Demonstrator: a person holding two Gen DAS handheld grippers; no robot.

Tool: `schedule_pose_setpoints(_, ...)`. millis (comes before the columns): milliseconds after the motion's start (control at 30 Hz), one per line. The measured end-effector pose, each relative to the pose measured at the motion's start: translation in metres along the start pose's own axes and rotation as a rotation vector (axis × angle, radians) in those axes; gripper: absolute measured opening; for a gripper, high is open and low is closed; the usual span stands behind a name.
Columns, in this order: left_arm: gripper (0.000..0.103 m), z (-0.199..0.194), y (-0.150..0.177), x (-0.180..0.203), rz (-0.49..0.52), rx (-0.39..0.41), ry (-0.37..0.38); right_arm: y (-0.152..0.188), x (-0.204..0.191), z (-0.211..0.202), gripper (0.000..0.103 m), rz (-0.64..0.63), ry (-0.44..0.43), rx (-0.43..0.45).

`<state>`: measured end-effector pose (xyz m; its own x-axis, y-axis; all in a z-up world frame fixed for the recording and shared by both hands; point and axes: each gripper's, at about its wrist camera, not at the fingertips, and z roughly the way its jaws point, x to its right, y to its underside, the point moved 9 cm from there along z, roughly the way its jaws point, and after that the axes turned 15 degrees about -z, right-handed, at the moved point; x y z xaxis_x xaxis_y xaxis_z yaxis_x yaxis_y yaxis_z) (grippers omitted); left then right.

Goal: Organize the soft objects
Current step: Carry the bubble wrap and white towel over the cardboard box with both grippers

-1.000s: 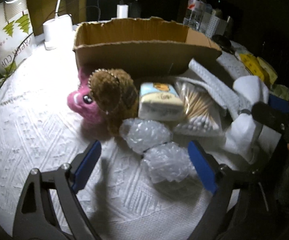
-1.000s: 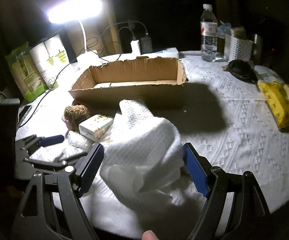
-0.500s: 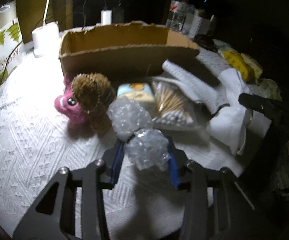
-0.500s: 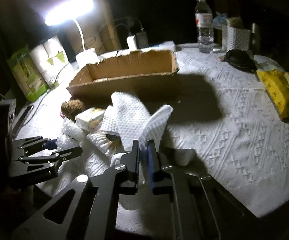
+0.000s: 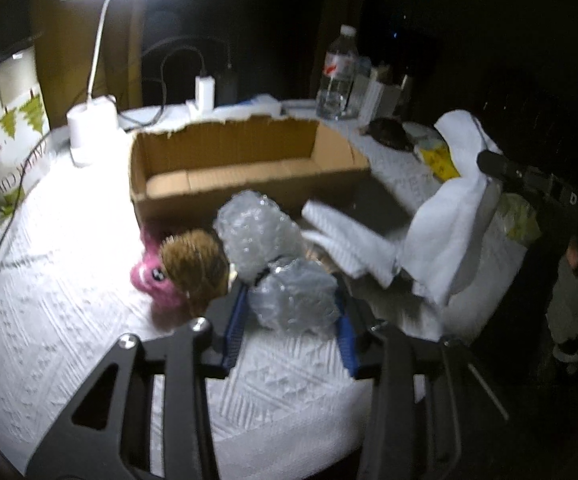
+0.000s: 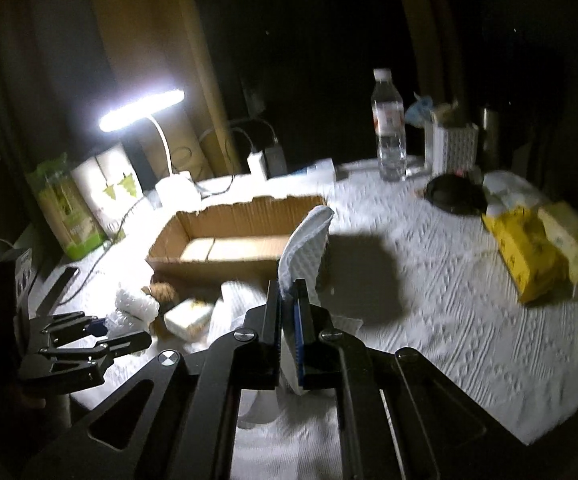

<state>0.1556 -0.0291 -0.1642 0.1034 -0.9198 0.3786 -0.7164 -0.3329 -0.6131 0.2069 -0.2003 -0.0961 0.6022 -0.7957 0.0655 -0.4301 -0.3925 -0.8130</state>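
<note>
Left tool (image 5: 291, 314): its two blue pads are clamped on the lower lobe of a bubble-wrap bundle (image 5: 273, 264), which is pinched between them and carried clear of the bench (image 5: 49, 320). The upper lobe of the bundle stands just beyond the pads. Immediately to the tool's left lies a plush toy (image 5: 181, 272), pink with a brown woolly head, resting on the white textured cover of the bench. Straight ahead of the tool, past the toy and the bundle, sits an open cardboard box (image 5: 245, 168), its floor bare. A desk lamp (image 5: 97, 80) stands beyond the box to the left, and a water bottle (image 5: 339, 76) beyond it to the right.

Right tool (image 6: 288, 312): its pads are drawn together on a white waffle-weave towel (image 6: 305, 244). One fold of the towel rises upright from between the pads; the remainder hangs below them. In the left wrist view the same towel drapes to the right of the left tool, beneath the dark body of the right tool. The box lies ahead and slightly to the left of the right tool. A small wrapped packet (image 6: 189, 316) rests on the bench to its left, between the two tools. A yellow packet (image 6: 529, 252) lies well off to the right.
</note>
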Motion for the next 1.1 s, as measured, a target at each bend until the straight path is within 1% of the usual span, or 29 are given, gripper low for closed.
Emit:
schedule_pose_setpoints(167,0.040,-0.005,-0.019,0.005,0.006,0.032,0.004,-0.027,0.005,0.001,0.006,-0.022,0.001,0.041)
schedule_pose_setpoints(333,0.040,-0.003,-0.033,0.008,0.011,0.051,0.005,-0.046,0.010,0.007,0.006,-0.040,-0.001,0.061)
schedule_pose_setpoints(533,0.040,0.009,-0.054,0.010,0.016,0.058,-0.002,-0.066,0.019,0.017,0.006,-0.055,0.000,0.080)
schedule_pose_setpoints(767,0.040,0.021,-0.083,0.014,0.028,0.086,0.004,-0.091,0.028,0.035,0.006,-0.066,0.001,0.097)
schedule_pose_setpoints(967,0.040,0.031,-0.106,0.014,0.016,0.107,0.011,-0.114,0.033,0.049,0.006,-0.085,-0.006,0.119)
schedule_pose_setpoints(1100,0.040,0.040,-0.115,0.013,0.004,0.109,0.013,-0.125,0.035,0.060,0.006,-0.098,-0.016,0.127)
